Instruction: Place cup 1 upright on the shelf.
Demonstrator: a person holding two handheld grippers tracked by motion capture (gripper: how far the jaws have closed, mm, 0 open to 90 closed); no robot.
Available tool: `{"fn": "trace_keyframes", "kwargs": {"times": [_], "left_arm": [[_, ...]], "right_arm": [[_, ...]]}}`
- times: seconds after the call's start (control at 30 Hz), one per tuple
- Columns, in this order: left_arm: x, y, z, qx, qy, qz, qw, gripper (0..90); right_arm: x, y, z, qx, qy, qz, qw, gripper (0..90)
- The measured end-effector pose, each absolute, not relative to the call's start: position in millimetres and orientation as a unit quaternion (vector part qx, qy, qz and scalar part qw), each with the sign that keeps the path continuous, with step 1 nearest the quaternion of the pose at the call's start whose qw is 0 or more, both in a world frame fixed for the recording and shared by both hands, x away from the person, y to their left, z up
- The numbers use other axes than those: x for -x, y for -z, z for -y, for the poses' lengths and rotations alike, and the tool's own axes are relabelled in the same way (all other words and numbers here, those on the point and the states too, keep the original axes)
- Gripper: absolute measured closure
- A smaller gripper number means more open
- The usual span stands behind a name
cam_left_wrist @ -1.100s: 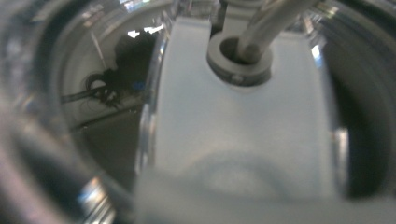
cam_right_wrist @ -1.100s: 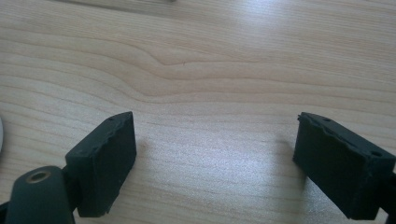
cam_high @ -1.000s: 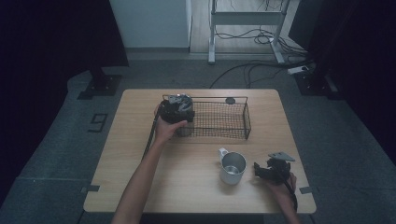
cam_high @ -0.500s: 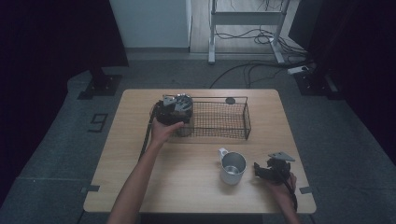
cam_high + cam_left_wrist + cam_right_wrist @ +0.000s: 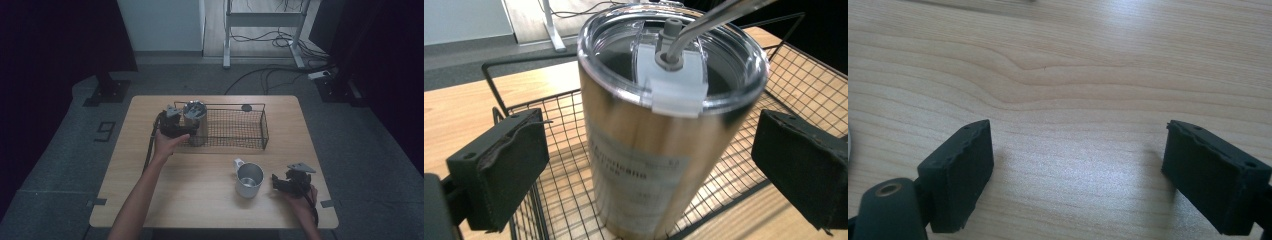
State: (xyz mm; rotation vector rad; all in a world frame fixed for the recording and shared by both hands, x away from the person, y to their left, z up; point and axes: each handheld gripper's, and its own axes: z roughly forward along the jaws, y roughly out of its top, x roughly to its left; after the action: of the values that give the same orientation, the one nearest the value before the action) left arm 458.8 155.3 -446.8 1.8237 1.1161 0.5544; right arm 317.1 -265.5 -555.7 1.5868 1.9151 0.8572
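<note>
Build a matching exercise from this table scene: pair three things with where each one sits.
Things:
1. steel tumbler with clear lid and straw
2. silver metal mug with handle
3. right gripper

Places:
A. on the bare wooden table, in front of the black wire basket
B. near the table's right front corner, jaws open over bare wood
C. upright inside the wire basket's left end

Pairs: 1-C, 2-A, 3-B

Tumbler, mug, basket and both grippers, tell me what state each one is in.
Tumbler: upright in the basket, lid on, straw through it.
Mug: upright on the table, looks empty.
Basket: on the table, holds the tumbler at its left end.
Left gripper: open, pads clear of the tumbler.
Right gripper: open, nothing between its pads.
</note>
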Motion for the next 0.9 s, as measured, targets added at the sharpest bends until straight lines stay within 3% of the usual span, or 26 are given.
{"fn": "trace_keyframes", "kwargs": {"times": [0.9], "left_arm": [[-364.8,458.7,-184.4,-0.747,-0.204,-0.432,0.462,7.1]], "right_arm": [[-317.0,555.5,265.2,-0.585,-0.315,-0.704,0.253,12.7]]}}
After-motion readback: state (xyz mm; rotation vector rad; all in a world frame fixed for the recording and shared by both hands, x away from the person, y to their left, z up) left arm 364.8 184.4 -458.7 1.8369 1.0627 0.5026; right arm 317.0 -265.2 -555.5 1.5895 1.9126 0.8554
